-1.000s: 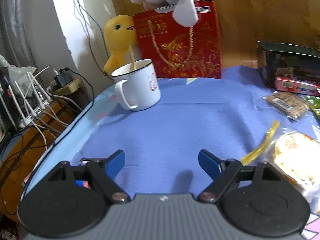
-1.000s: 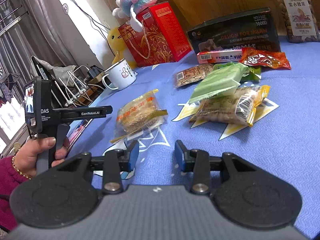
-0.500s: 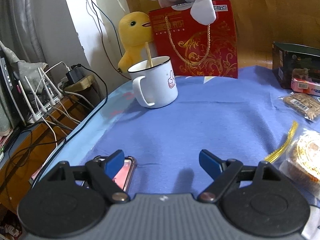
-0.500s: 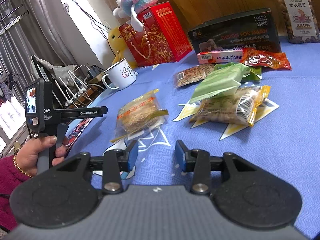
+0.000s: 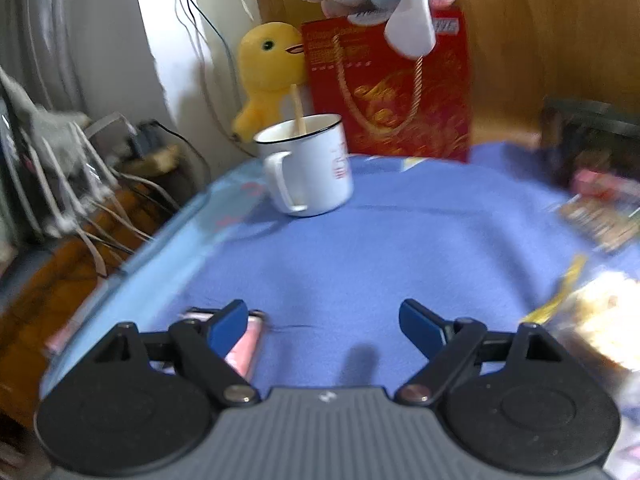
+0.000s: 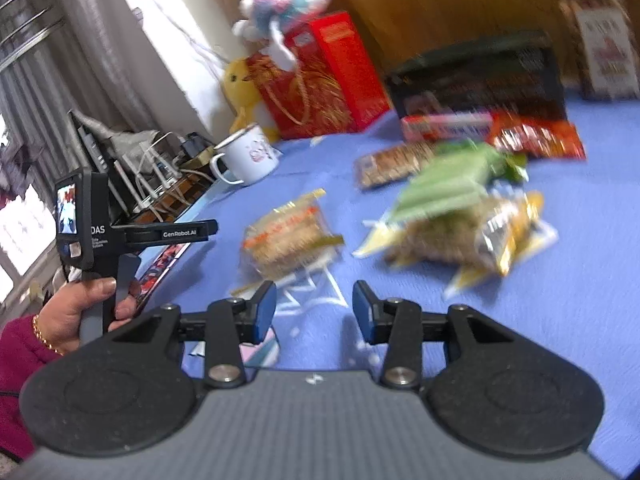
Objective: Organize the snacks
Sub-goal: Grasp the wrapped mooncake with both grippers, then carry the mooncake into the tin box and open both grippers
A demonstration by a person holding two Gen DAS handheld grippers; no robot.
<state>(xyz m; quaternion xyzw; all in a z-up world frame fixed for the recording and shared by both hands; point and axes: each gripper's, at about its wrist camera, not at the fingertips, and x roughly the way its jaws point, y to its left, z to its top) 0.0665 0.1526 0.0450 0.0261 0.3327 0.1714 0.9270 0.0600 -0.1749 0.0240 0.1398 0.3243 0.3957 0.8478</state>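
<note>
The left gripper (image 5: 322, 322) hangs wide open and empty over bare blue cloth (image 5: 360, 248); the right gripper (image 6: 314, 310) is partly open, holding nothing. Just ahead of it lies a clear cracker pack (image 6: 290, 236), and farther right the heaped snacks (image 6: 460, 216).

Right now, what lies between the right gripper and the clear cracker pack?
Only bare blue cloth with a white print, between right gripper and cracker pack, in the right wrist view.
</note>
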